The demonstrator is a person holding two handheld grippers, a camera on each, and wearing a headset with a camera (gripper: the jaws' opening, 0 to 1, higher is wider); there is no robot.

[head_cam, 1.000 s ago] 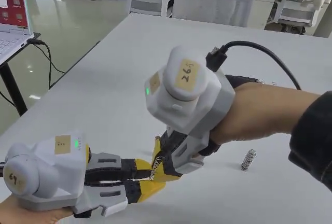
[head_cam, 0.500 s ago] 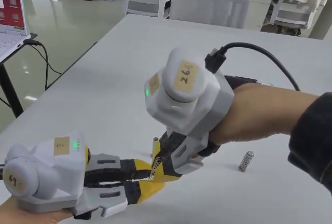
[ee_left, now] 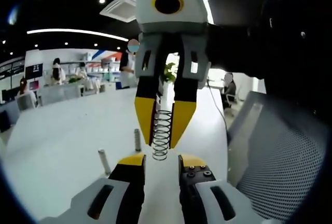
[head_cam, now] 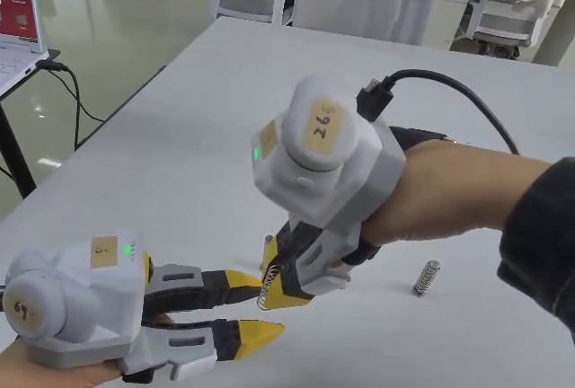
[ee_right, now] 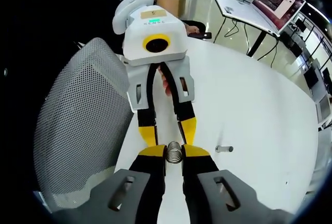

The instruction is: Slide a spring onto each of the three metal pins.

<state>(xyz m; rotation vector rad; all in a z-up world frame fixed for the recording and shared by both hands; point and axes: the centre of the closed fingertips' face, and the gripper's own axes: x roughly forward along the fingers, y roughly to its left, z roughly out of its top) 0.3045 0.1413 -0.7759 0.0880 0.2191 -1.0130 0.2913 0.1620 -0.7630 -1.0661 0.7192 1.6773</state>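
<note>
The right gripper is clamped on a spring. Its jaws mostly hide the coil in the head view, and whether the spring's lower end touches the worktop cannot be told. The left gripper, jaws apart, faces that spring. Just behind the spring a pin stands half hidden, and a second spring sits well apart.

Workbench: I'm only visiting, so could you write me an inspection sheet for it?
Surface: white tabletop.
Job's things: metal pin and second pin upright, both look bare; spare spring on the table.
Clutter: nothing seen.
Grippers: right claw shut on a spring; left claw open.
Cables: black cable plugged into the right gripper's body.
Surroundings: laptop, grey chair.
</note>
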